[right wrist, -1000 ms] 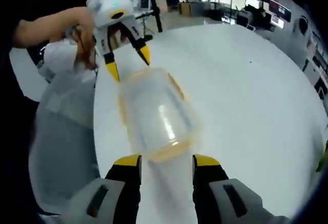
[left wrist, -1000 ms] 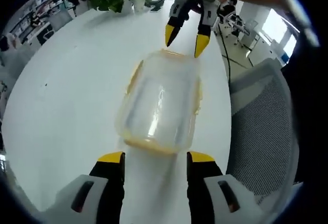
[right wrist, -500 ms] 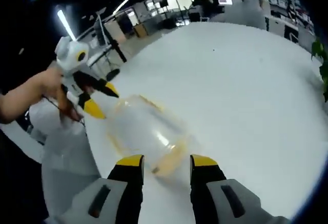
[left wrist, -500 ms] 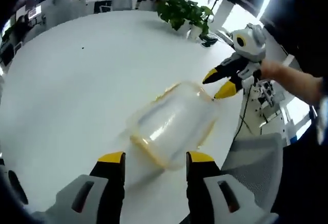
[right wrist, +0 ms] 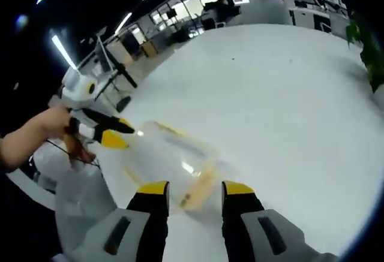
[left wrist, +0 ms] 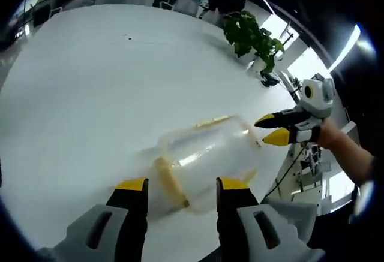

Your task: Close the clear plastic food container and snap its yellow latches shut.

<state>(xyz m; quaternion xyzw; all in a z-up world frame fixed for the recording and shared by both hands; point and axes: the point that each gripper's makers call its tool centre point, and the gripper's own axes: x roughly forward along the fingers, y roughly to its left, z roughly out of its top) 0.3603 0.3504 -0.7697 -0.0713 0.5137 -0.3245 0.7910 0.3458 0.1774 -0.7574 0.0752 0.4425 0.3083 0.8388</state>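
Left gripper view shows the left claw (left wrist: 176,185) with its jaws spread apart, and the clear box (left wrist: 201,157) lies on the white table (left wrist: 90,88) just past the tips. A yellow latch (left wrist: 170,181) on the near end of the box sits between the two jaws. The right claw (left wrist: 271,128) comes in from the right, its two yellow tips close together, right beside the far end of the box. A plant (left wrist: 252,34) stands far back on the table.

Right gripper view shows the right claw (right wrist: 189,188) spread apart, with the box (right wrist: 171,163) just ahead. The left claw (right wrist: 114,133) is at the far end.

Since half a second ago, both views have swung round, and each claw is lower and closer to the box ends.
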